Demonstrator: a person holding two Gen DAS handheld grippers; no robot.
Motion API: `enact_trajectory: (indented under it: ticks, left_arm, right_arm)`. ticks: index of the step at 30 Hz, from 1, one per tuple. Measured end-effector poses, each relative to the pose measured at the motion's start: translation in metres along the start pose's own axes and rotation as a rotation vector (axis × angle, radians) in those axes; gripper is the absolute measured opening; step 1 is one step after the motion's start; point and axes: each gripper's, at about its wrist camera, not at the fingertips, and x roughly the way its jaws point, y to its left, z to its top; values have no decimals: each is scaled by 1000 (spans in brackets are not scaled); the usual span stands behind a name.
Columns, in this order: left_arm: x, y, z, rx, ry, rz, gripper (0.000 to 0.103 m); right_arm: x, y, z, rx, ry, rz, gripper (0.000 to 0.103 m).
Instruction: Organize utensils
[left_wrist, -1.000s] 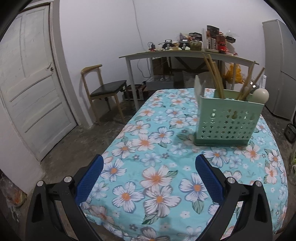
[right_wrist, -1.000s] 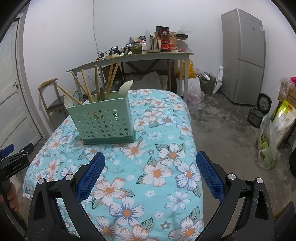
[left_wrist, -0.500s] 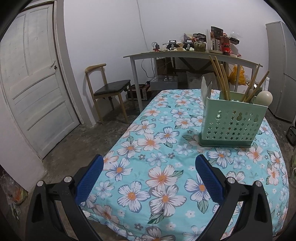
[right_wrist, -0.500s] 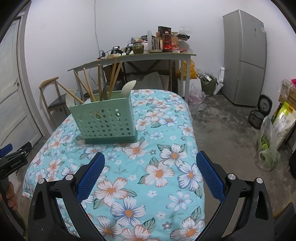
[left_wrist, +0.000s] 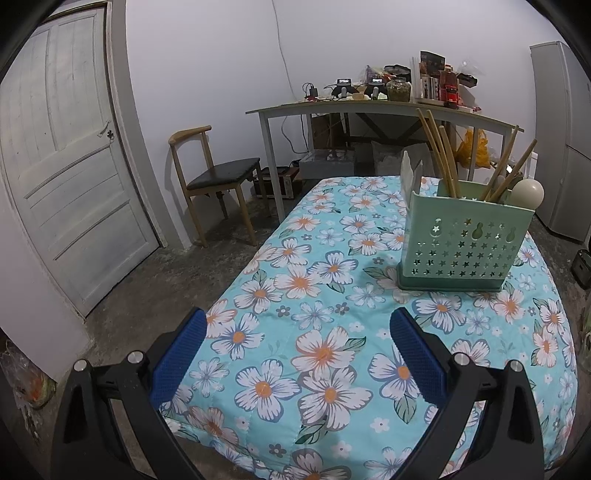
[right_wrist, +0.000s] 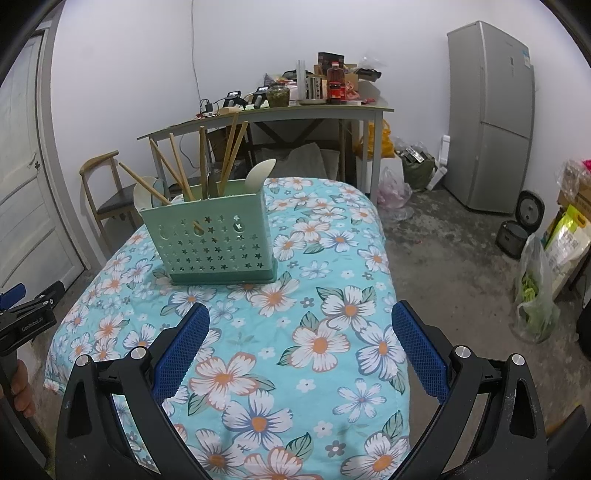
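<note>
A mint-green perforated utensil caddy (left_wrist: 465, 243) (right_wrist: 214, 243) stands on the floral tablecloth (left_wrist: 325, 332) (right_wrist: 314, 332). Wooden chopsticks (left_wrist: 439, 155) (right_wrist: 229, 151) and pale spoons (left_wrist: 532, 194) (right_wrist: 260, 173) stick up out of it. My left gripper (left_wrist: 299, 358) hovers open over the table's near left corner, well short of the caddy, nothing between its blue pads. My right gripper (right_wrist: 301, 354) is open too, above the near end of the table, with the caddy ahead and to the left. The left gripper (right_wrist: 26, 314) and the hand holding it show at the far left of the right wrist view.
A wooden chair (left_wrist: 210, 177) and a white door (left_wrist: 66, 166) are to the left. A cluttered side table (left_wrist: 369, 107) (right_wrist: 277, 110) stands behind. A grey fridge (right_wrist: 491, 114) and bags (right_wrist: 543, 288) on the floor lie to the right.
Both grippers have drawn back slightly and risen from the table; the caddy looks a little farther away. Jaws stay open and empty.
</note>
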Motion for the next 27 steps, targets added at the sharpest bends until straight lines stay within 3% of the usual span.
enact_trajectory:
  ticks: [27]
  left_arm:
    - [3,-5,-2,11,13,-7,97]
  right_arm:
    - [0,3,2,-9,-2,8,95]
